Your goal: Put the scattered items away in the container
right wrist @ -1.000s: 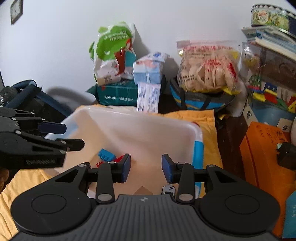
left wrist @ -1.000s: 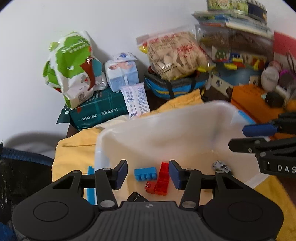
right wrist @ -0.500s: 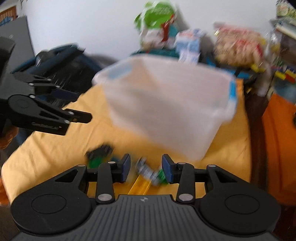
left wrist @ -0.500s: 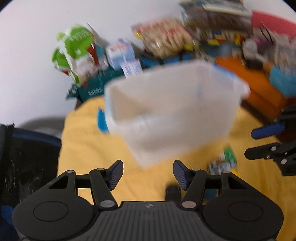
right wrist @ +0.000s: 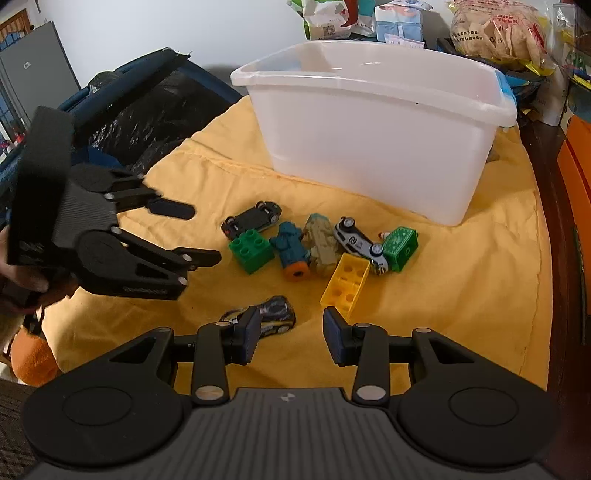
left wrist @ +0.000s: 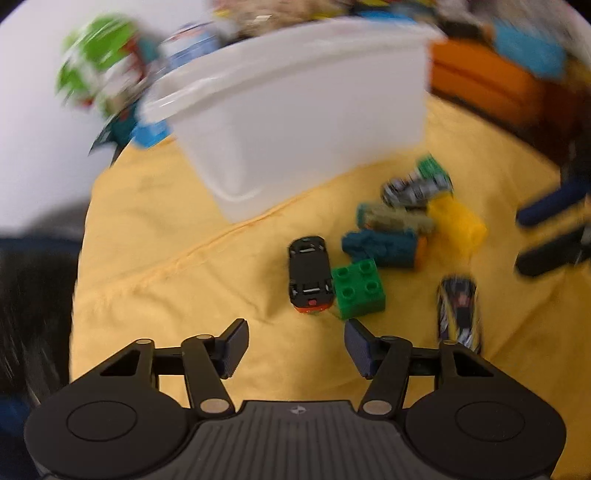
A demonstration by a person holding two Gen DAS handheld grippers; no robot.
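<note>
A translucent white tub (right wrist: 373,140) (left wrist: 295,122) stands on a yellow cloth (right wrist: 461,288). In front of it lie scattered toys: a black car (right wrist: 251,219) (left wrist: 309,273), a green brick (right wrist: 252,249) (left wrist: 358,288), a teal and orange figure (right wrist: 293,251), a tan figure (right wrist: 322,242), a white car (right wrist: 360,245), a green box (right wrist: 400,248), a yellow brick (right wrist: 345,286) and a black-yellow car (right wrist: 271,316) (left wrist: 458,310). My left gripper (left wrist: 295,349) (right wrist: 199,232) is open and empty, just short of the black car. My right gripper (right wrist: 290,336) is open and empty over the black-yellow car.
Snack bags (right wrist: 498,33) and boxes (right wrist: 399,22) are piled behind the tub. A dark blue suitcase (right wrist: 140,99) stands at the left. Orange boxes (right wrist: 576,155) sit at the right. The cloth's edge runs along the right side.
Both grippers have pulled back from above the tub and dropped toward the cloth in front of it. The scattered toys are now in view. Both stay open.
</note>
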